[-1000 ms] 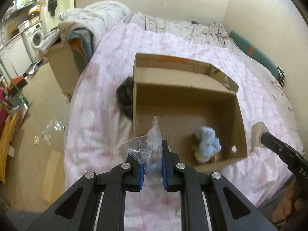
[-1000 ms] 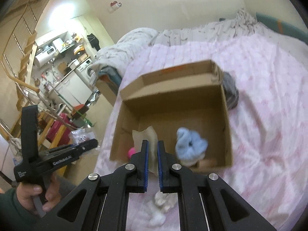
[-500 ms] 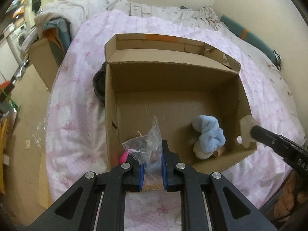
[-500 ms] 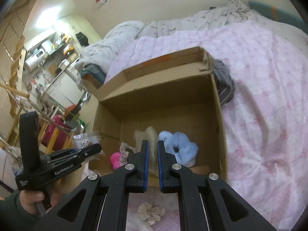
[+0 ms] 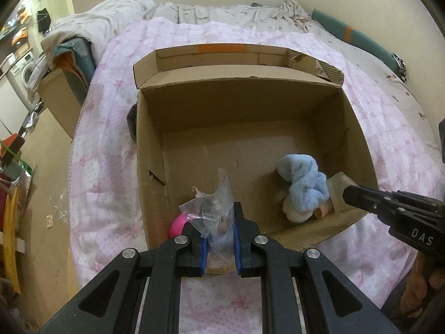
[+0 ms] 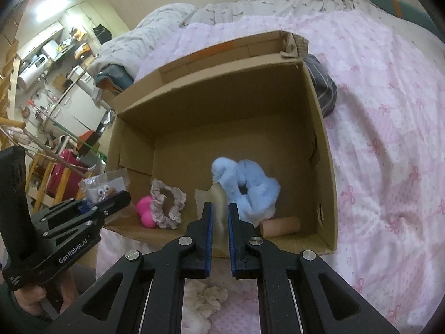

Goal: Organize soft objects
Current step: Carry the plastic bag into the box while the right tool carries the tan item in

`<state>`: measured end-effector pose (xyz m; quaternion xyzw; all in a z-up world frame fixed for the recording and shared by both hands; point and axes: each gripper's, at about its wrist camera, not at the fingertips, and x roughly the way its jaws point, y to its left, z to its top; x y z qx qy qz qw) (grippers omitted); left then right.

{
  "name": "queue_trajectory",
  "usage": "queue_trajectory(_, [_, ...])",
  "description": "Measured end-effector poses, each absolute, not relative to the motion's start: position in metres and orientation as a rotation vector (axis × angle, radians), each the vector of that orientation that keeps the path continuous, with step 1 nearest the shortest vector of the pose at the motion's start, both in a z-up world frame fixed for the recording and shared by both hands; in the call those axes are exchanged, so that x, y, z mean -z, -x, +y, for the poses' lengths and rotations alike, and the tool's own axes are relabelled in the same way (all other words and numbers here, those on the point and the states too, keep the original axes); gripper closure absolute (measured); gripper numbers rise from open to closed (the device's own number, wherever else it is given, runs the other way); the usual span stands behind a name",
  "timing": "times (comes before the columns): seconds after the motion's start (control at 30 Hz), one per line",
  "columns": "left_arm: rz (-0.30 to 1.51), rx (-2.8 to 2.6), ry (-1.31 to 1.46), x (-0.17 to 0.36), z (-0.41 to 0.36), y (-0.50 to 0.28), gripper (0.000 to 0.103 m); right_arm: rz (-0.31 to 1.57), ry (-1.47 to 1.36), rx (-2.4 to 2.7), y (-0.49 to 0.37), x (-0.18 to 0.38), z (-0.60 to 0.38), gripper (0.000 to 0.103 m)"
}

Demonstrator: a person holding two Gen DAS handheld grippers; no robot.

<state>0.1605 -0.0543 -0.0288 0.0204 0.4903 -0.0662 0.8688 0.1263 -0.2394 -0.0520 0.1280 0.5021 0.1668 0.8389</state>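
An open cardboard box [image 5: 250,103] [image 6: 322,128] sits on the pink bedspread. My left gripper [image 5: 221,228] [image 6: 111,200] is shut on a clear plastic bag [image 5: 211,208] with a small item inside, held over the box's near left corner. My right gripper [image 6: 219,217] [image 5: 347,193] is shut on a beige cloth piece [image 6: 214,197] [image 5: 338,189] over the box's near edge. Inside the box lie a fluffy light-blue scrunchie [image 6: 244,186] [image 5: 303,183], a pale pink scrunchie [image 6: 167,206], a hot-pink soft item [image 6: 146,211] [image 5: 178,222] and a tan roll [image 6: 281,224].
A cream scrunchie [image 6: 205,296] lies on the bedspread [image 6: 389,139] in front of the box. A dark striped cloth [image 6: 322,86] lies against the box's far outer side. A rumpled duvet [image 5: 91,27] is piled at the bed's head. Clutter and floor lie off the bed's left edge.
Both grippers have moved forward and lower toward the box with their loads still held; the box looms larger and its contents show fully.
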Motion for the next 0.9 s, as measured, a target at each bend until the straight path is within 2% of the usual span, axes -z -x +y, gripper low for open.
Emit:
queue_trajectory(0.57, [1.021, 0.138, -0.026, 0.0276, -0.0527, -0.1600, 0.089, 1.084, -0.267, -0.340, -0.1257, 0.0554, -0.2389, 0.092])
queue_trajectory(0.8, [1.022, 0.115, -0.033, 0.0278, -0.0502, -0.1601, 0.084, 1.093, -0.256, -0.339, -0.1266, 0.0553, -0.2363, 0.092])
queue_trajectory(0.87, [1.024, 0.110, -0.027, 0.0276, -0.0485, -0.1602, 0.080, 1.091, -0.253, -0.343, -0.1262, 0.0544, -0.2355, 0.092])
queue_trajectory(0.9, [1.022, 0.109, -0.024, 0.0268, -0.0477, -0.1598, 0.074, 1.090, -0.251, -0.343, -0.1259, 0.0541, -0.2350, 0.092])
